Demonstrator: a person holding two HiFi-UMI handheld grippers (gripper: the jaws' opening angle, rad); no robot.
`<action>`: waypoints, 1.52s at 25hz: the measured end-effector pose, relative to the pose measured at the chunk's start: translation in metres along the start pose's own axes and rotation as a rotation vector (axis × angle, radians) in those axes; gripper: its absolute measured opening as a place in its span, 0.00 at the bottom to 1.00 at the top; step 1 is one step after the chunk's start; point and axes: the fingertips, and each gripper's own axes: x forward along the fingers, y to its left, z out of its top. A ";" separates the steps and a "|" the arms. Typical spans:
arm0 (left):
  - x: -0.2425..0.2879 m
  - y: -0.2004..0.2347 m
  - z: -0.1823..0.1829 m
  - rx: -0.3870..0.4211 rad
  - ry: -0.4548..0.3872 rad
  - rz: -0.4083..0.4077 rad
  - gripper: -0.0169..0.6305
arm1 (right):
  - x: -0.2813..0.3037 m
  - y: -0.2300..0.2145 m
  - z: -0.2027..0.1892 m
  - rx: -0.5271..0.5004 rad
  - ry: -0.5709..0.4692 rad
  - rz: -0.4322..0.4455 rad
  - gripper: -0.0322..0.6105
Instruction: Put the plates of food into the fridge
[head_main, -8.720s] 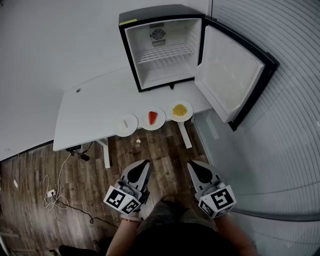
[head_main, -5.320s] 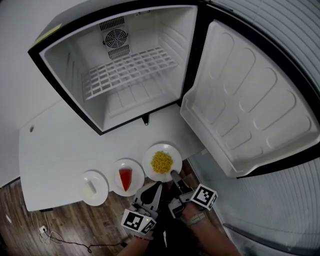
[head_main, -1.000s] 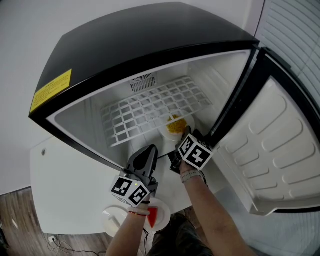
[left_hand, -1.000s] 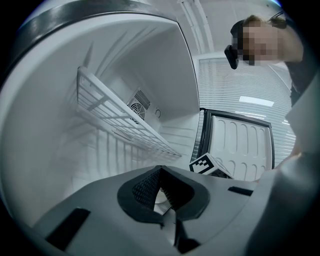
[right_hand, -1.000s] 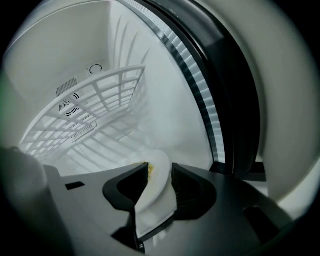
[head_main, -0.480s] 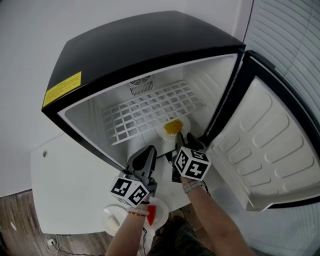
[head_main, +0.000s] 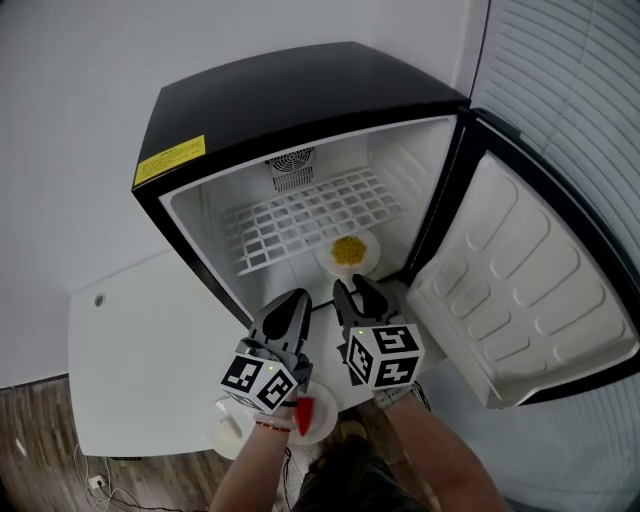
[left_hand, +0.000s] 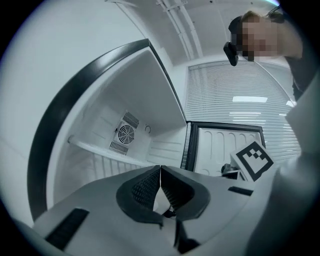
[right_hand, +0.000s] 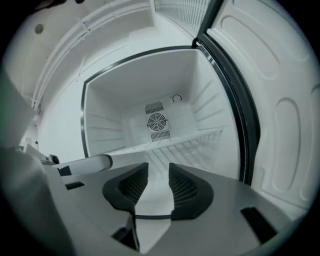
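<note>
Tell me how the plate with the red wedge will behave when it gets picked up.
The plate with the red wedge looks rigid and shallow, so a rim grip should lift it without flexing. The red wedge lies loose on it and may slide if tilted. It sits near the edge of the table, so a push could tip it off.

Bright, even white light is filling all three views, a light strip (left_hand: 250, 99) is glaring against the blinds (left_hand: 215, 85), the fridge (head_main: 300, 95) interior is washing out pale, and the wide lenses are bending edges and darkening the gripper views' corners.
</note>
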 end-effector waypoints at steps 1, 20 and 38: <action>-0.005 -0.001 0.004 0.009 -0.008 0.001 0.04 | -0.006 0.007 0.004 -0.016 -0.010 0.014 0.26; -0.143 -0.034 0.056 0.116 -0.031 0.080 0.04 | -0.131 0.101 0.005 -0.169 -0.046 0.217 0.09; -0.255 -0.041 0.031 0.113 -0.027 0.214 0.04 | -0.189 0.135 -0.064 -0.170 0.028 0.246 0.09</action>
